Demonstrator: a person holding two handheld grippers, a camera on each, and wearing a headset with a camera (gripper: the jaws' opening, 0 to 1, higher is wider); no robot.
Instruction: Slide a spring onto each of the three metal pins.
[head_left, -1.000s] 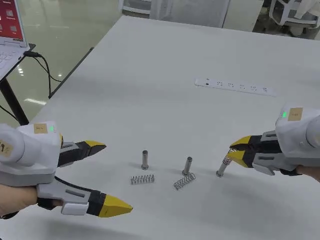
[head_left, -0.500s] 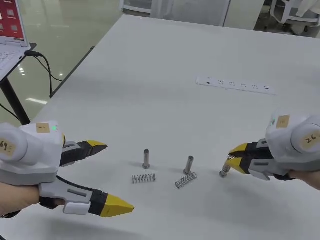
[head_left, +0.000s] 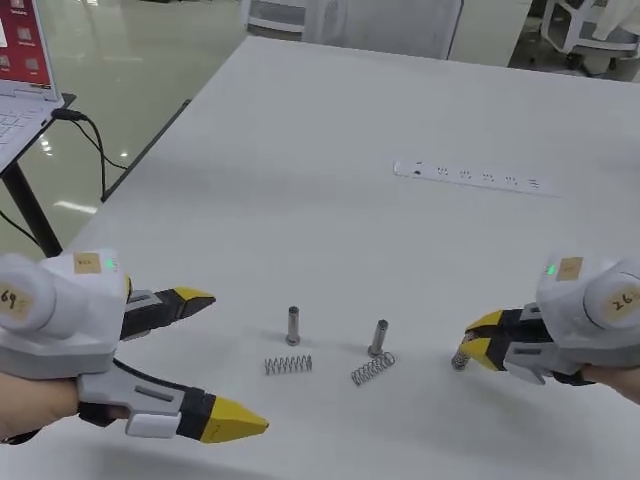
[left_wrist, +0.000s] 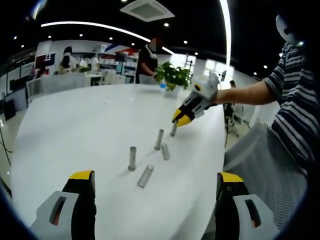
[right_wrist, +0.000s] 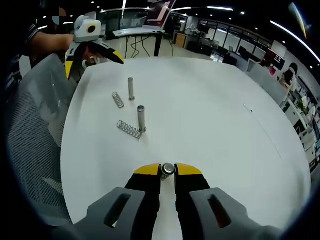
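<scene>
Lower right, our right gripper (head_left: 478, 340) is pinching the third pin (right_wrist: 167, 169), jaws nearly closed around its top. Lower left, our left gripper (head_left: 232, 360) is gaping wide, empty. 2 bare pins (head_left: 293, 325) and 2 loose springs (head_left: 288, 364) are lying at centre. We are risking toppling the pinched pin if we tug sideways.

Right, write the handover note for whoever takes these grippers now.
Left gripper: open, empty, hovering over the near-left of the table.
Right gripper: shut on the right pin, which seems to carry a spring already.
Left pin and middle pin stand bare; the left spring and middle spring lie loose in front of them.
Left to do: slide those two springs onto those two pins.
</scene>
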